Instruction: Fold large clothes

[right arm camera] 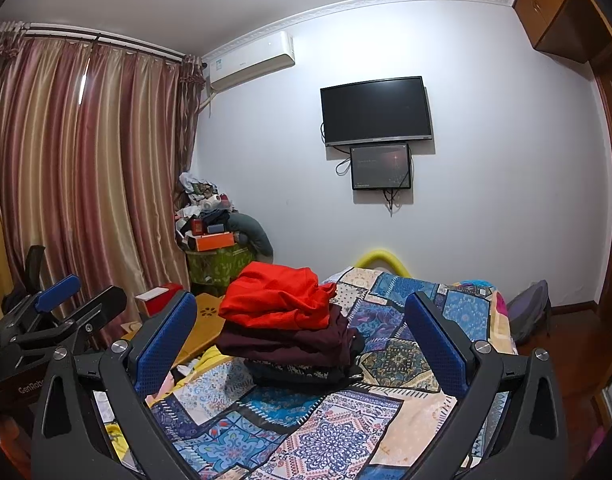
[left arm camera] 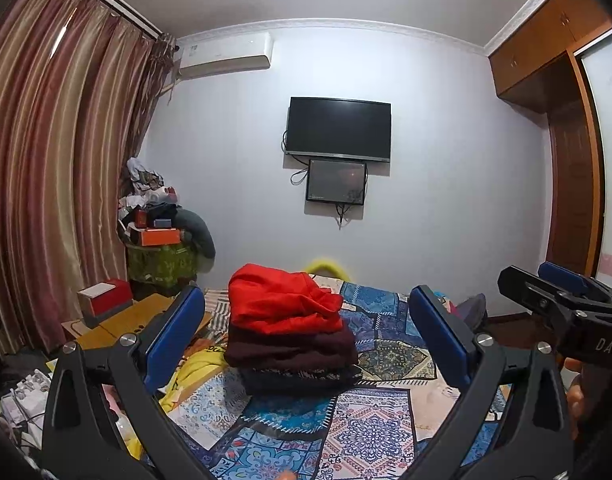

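Observation:
A stack of folded clothes sits on the patterned bedspread (left arm camera: 370, 432). A red garment (left arm camera: 284, 304) lies on top, a dark maroon one (left arm camera: 292, 350) under it, and a dark patterned one (left arm camera: 302, 378) at the bottom. The same stack shows in the right wrist view, with the red garment (right arm camera: 276, 298) on top. My left gripper (left arm camera: 306, 340) is open and empty, held above the bed in front of the stack. My right gripper (right arm camera: 302, 344) is open and empty, beside the left. The right gripper also shows at the right edge of the left wrist view (left arm camera: 546, 284).
A yellow garment (left arm camera: 194, 376) lies at the bed's left edge. A wooden side table (left arm camera: 118, 324) with a red and white box (left arm camera: 106, 298) stands left. A cluttered pile (left arm camera: 158, 232) fills the corner by the curtains (left arm camera: 46, 180). A backpack (right arm camera: 530, 312) sits on the floor at right.

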### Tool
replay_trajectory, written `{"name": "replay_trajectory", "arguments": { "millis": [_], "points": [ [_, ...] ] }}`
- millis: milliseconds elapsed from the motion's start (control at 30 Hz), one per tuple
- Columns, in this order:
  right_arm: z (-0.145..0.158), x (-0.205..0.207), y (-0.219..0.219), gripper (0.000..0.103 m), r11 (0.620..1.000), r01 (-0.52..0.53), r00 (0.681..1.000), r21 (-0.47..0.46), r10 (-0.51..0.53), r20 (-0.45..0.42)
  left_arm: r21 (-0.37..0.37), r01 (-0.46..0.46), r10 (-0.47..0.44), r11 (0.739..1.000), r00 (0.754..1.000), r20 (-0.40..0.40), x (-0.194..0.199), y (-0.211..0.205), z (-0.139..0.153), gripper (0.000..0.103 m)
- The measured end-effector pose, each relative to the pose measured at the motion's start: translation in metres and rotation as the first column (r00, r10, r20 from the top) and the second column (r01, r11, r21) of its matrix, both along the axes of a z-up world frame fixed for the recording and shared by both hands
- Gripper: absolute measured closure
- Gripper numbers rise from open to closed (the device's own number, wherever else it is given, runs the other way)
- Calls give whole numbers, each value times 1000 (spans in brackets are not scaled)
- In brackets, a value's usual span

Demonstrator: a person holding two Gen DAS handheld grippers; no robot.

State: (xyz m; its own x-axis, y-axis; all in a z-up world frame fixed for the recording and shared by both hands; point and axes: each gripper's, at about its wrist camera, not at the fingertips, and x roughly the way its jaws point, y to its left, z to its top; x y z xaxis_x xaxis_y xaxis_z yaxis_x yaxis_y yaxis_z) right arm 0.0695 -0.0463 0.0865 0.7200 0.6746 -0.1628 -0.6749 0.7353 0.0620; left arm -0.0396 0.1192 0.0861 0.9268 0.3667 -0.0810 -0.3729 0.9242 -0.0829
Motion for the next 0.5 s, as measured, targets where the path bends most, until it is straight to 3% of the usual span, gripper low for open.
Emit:
{"name": "replay_trajectory", "arguments": {
  "millis": [500],
  "points": [
    [-6,6,1,0,1000,6,1000,-13,-7,-23,5,6,-6,1000,1000,-17,5,-4,-6,0]
  ]
}}
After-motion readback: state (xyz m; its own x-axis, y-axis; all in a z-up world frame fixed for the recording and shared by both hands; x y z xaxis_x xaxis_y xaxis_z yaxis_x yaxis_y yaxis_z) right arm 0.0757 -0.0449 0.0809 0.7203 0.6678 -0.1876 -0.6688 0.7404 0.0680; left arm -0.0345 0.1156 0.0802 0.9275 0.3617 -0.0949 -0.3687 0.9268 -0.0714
